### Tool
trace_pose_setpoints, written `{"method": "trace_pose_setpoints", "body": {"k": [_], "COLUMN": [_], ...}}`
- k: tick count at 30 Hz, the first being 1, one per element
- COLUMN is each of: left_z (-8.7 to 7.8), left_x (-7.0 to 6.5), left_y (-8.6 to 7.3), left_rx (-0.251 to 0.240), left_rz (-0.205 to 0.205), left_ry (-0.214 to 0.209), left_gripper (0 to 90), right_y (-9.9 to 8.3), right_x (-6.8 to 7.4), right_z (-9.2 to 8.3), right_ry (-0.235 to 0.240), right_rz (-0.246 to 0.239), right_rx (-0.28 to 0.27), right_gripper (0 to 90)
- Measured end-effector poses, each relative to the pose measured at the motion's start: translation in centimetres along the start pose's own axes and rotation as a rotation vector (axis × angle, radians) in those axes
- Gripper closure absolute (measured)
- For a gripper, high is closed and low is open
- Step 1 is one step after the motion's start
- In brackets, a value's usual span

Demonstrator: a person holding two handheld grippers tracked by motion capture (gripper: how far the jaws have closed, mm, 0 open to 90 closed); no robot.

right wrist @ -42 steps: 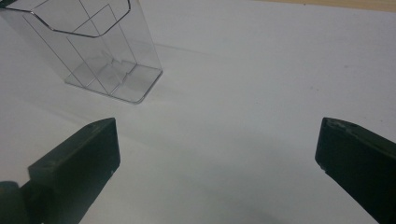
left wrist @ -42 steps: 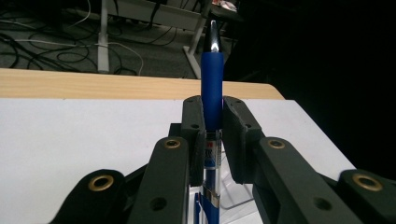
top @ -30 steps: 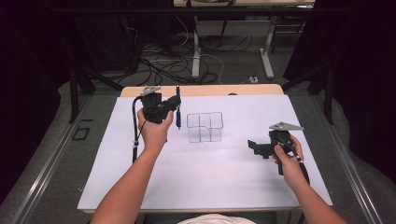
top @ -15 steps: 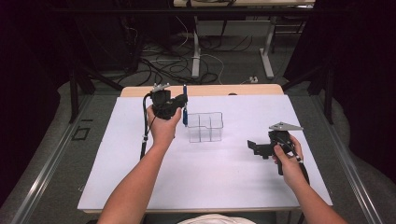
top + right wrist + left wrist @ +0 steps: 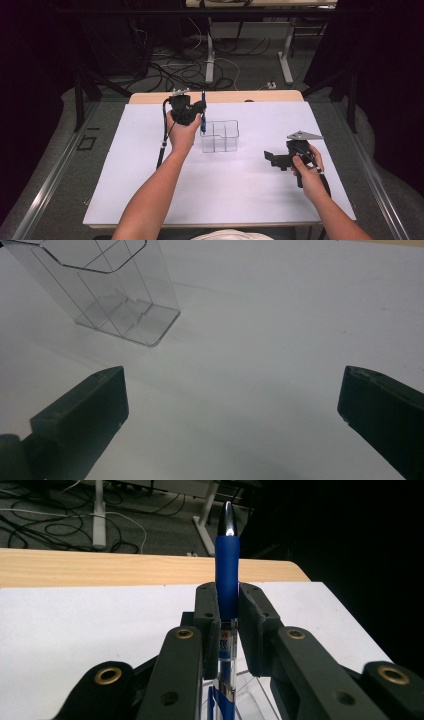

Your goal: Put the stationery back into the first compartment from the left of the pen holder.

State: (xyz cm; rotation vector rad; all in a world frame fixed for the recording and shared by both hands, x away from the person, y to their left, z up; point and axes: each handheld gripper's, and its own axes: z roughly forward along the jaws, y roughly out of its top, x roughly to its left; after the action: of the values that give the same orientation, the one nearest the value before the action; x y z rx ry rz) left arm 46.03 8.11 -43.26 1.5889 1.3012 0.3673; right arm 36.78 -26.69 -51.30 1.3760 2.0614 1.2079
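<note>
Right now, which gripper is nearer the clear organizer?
Left. The left gripper, holding the blue pen, hovers at the clear organizer's left edge; the right gripper sits well off.

Blue pen (image 5: 227, 565) upright, tip up, clamped in left tongs (image 5: 228, 610), over clear compartment box (image 5: 220, 136).

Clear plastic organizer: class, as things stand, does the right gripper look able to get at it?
Probably yes. The right gripper stands open and empty, facing the clear organizer across bare white table; nothing lies between them.
</note>
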Motion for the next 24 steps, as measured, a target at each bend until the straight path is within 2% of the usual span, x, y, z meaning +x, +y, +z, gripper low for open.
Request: {"method": "trace_pose_setpoints", "body": {"k": [8,13,20,24], "left_z": [0.7,1.0,1.3,1.4], "left_x": [0.0,-0.4,-1.2,-1.3], "left_y": [-0.3,-0.6,-1.3,-1.7], "left_rx": [0.005,0.012,0.033,0.044], "left_rz": [0.01,0.049,0.139,0.158], "left_ry": [0.011,0.0,0.013,0.014], "left_gripper": [79.4,79.4,79.4,79.4], "right_y": [-0.1,-0.1,-0.1,-0.1], "right_x": [0.0,0.1,0.1,0.1], "right_z": [0.1,0.1,0.1,0.2], "right_ry": [0.008,0.013,0.018,0.018], "right_rz": [-0.001,0.001,-0.014,-0.017], "right_rx": [0.003,0.008,0.011,0.011], "right_gripper": [0.0,0.0,0.0,0.0]}}
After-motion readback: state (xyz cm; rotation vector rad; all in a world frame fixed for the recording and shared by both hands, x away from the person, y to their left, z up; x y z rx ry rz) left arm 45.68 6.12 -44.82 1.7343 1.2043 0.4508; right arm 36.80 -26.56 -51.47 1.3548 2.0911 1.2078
